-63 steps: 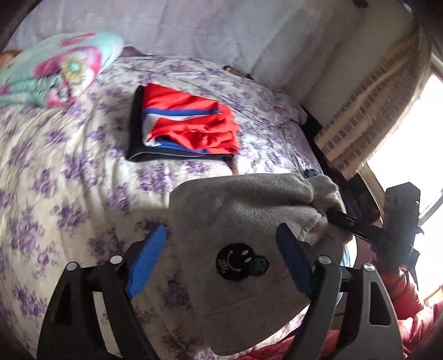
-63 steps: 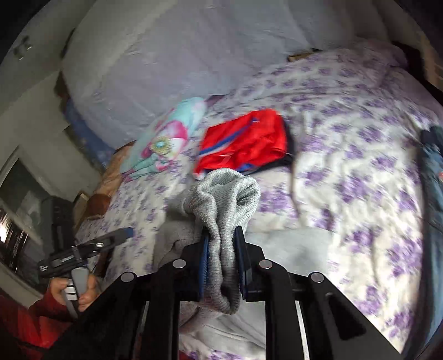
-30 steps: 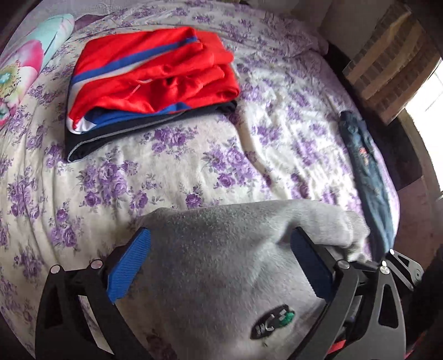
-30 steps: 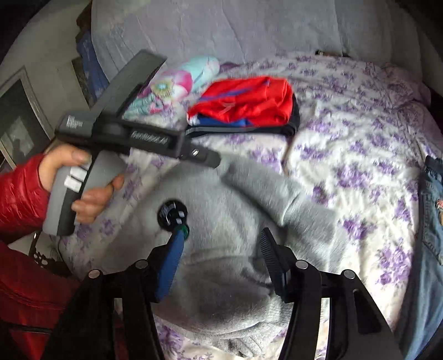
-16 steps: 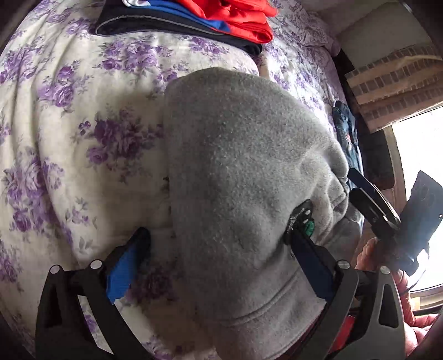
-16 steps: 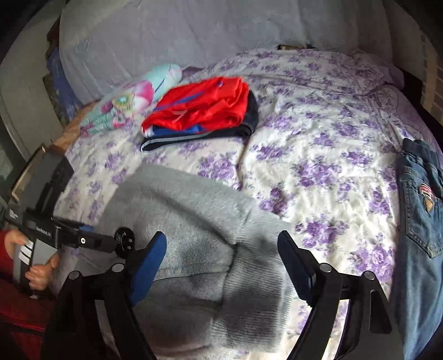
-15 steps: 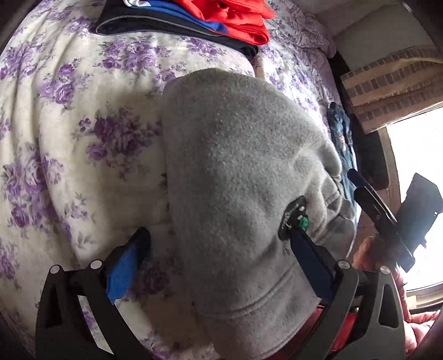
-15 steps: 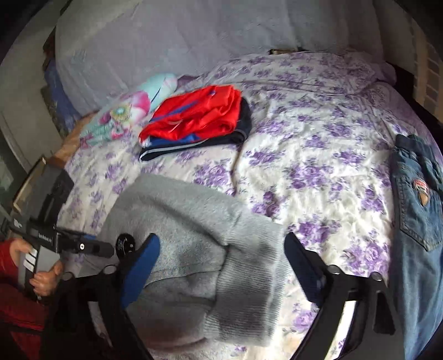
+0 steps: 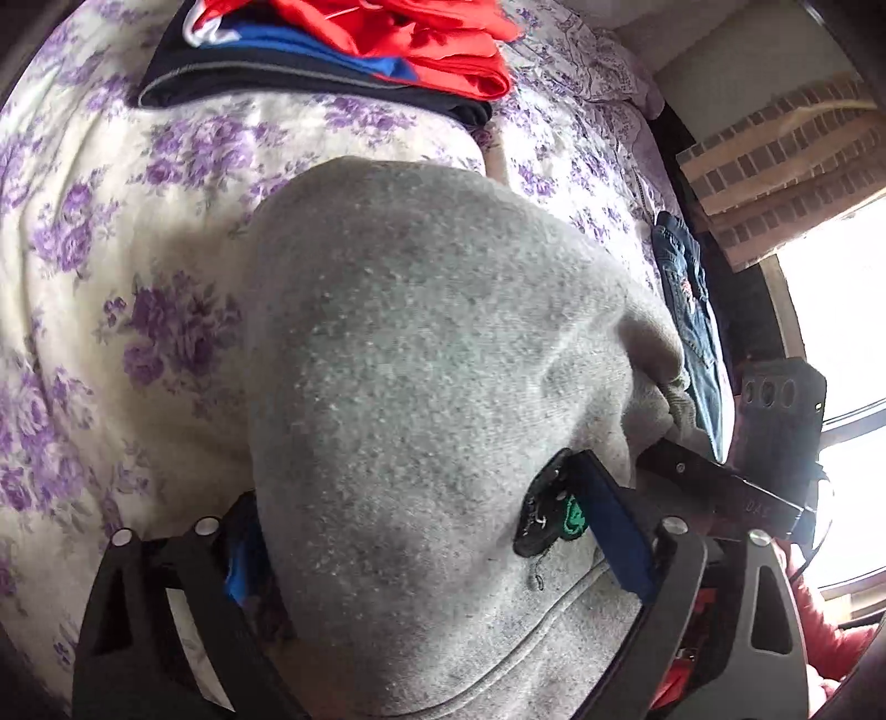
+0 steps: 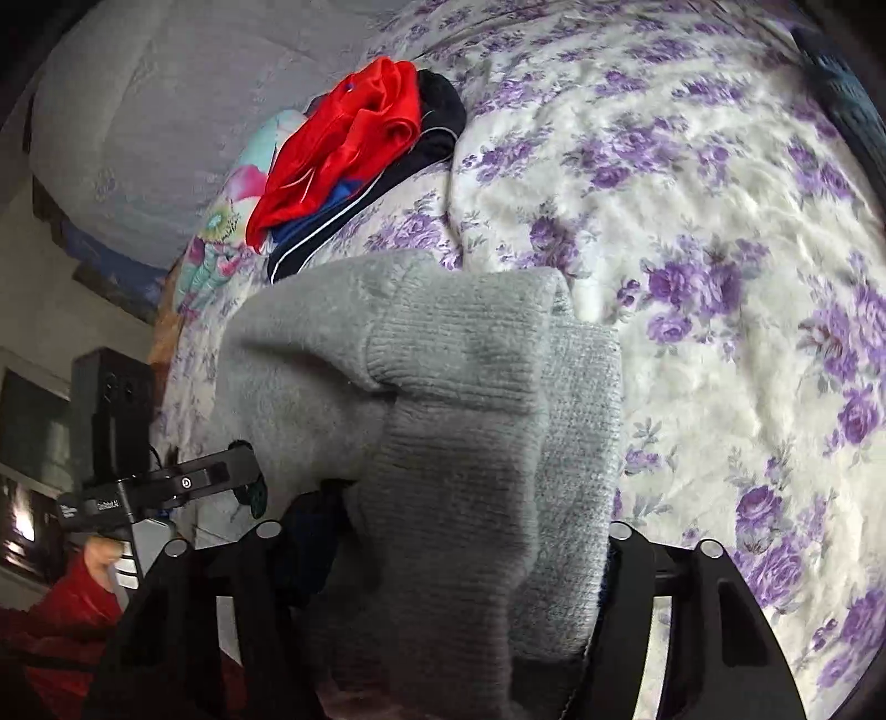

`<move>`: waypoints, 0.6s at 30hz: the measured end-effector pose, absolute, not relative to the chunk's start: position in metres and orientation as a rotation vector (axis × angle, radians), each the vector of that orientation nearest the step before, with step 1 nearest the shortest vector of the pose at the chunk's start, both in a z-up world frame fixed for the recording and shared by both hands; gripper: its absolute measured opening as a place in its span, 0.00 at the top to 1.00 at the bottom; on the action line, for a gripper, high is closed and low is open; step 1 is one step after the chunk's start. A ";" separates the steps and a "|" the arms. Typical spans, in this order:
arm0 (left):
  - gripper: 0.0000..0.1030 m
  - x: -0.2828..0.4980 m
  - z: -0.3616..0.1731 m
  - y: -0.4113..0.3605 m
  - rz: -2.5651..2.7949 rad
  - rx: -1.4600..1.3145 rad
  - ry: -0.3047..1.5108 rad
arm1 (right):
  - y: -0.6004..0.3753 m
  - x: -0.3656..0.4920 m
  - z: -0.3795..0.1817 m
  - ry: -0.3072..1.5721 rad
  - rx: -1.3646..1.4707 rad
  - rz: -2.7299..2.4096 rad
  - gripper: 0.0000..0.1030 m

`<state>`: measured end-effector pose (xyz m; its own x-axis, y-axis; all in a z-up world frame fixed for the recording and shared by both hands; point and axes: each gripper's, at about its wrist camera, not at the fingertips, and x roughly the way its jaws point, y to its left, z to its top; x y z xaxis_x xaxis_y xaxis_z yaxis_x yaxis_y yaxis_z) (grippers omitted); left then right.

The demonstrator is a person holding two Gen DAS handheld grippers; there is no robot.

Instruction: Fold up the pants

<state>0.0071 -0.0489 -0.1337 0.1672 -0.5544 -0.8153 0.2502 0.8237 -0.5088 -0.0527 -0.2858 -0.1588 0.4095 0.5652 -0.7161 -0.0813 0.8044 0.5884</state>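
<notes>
Pants (image 9: 421,354) bunched betw. both tongs: left tongs (image 9: 426,545), right tongs (image 10: 465,531) each clamping grey fabric.

Grey pants (image 9: 421,360), purple-flowered white bedspread (image 10: 720,249), red-and-blue folded clothes (image 9: 387,39), blue jeans (image 9: 689,310).

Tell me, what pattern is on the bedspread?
Purple flowers on white bedspread; clearest in the right wrist view.

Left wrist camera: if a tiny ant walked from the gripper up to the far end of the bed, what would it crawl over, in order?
Fuzzy grey fleece pants held in the left gripper → white bedspread with purple flowers → folded black garment → folded red and blue clothes on top of it.
</notes>
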 end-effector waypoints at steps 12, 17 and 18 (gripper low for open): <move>0.47 0.088 0.012 -0.014 -0.527 -0.240 0.918 | -0.279 0.041 -0.004 0.693 0.378 0.513 0.55; 0.46 0.183 0.047 -0.007 -0.442 -0.187 0.878 | -0.256 0.128 0.031 0.599 0.271 0.465 0.55; 0.45 0.201 0.045 -0.003 -0.427 -0.196 0.890 | -0.251 0.145 0.028 0.605 0.279 0.452 0.54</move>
<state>0.2010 -0.0030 0.0449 0.5524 -0.4387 -0.7088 0.2789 0.8986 -0.3388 0.1453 -0.2512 0.0277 0.7298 0.4851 -0.4818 -0.3252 0.8661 0.3796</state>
